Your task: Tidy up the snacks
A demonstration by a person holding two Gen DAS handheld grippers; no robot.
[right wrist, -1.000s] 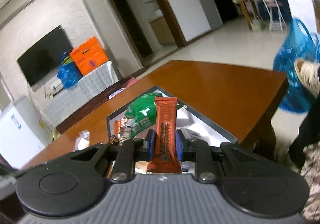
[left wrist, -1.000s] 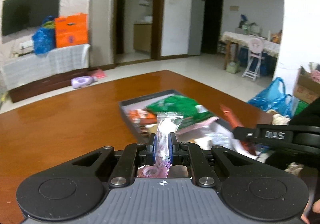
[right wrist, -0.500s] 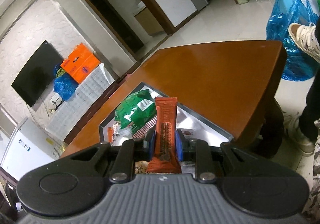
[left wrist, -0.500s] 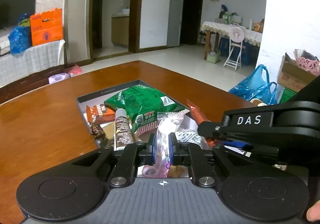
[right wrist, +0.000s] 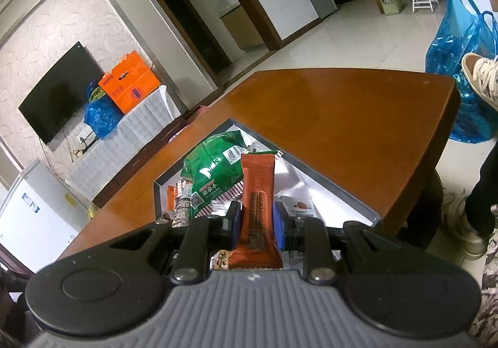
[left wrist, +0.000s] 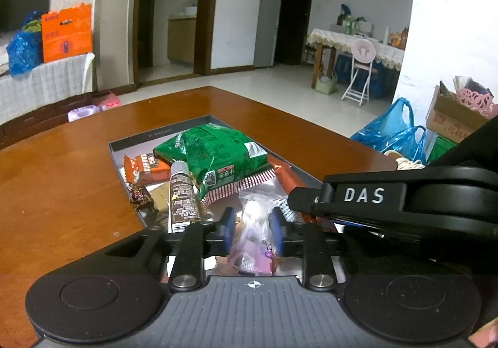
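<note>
Two jaws: left gripper (left wrist: 252, 223) freshly parted around clear packet (left wrist: 253, 233) (over tray (left wrist: 155, 134)), right gripper (right wrist: 256, 223) clamping orange bar (right wrist: 256, 208).

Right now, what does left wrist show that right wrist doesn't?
Left wrist only: the clear pink packet loose between the left gripper pads, whose jaws have just been opening; the right gripper's side marked DAS.
Right wrist only: the right gripper shut on the orange bar; a white fridge.
Both: the tray, the green bag, the wooden table.
</note>
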